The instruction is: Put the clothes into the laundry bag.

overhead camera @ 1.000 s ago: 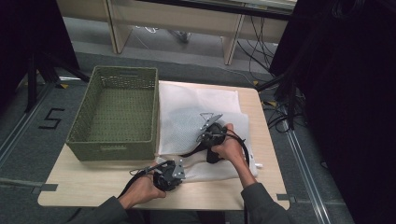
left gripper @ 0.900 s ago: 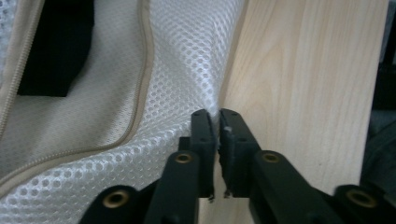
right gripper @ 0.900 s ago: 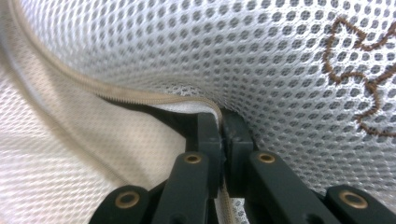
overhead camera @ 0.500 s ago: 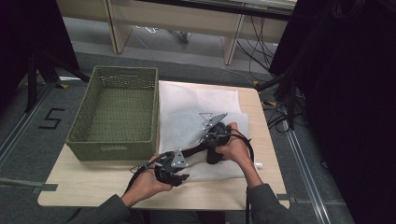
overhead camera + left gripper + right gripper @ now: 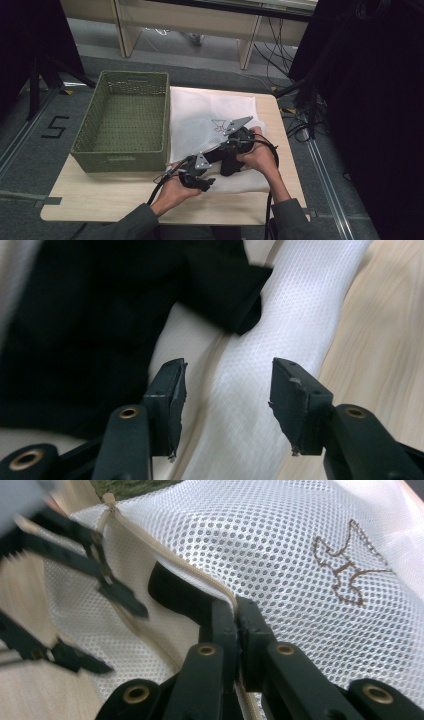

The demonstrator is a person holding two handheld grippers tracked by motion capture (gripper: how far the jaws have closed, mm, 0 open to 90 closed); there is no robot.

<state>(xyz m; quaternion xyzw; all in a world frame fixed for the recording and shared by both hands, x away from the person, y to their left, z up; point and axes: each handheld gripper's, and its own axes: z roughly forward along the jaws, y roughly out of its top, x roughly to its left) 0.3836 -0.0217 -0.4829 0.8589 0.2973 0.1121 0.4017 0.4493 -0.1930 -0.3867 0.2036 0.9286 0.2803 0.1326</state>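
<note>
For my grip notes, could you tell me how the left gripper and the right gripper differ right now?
The left gripper has just been opening, nothing pressed between its fingers; the right gripper is shut on the mesh bag at its zipper edge. The left sits nearer the table's front edge. Both are black and hand-held.

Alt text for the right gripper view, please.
The right gripper is shut on the zippered edge of a white mesh laundry bag, lifting it open. The left gripper, jaws apart, sits blurred at the bag's mouth; a brown emblem marks the mesh.
</note>
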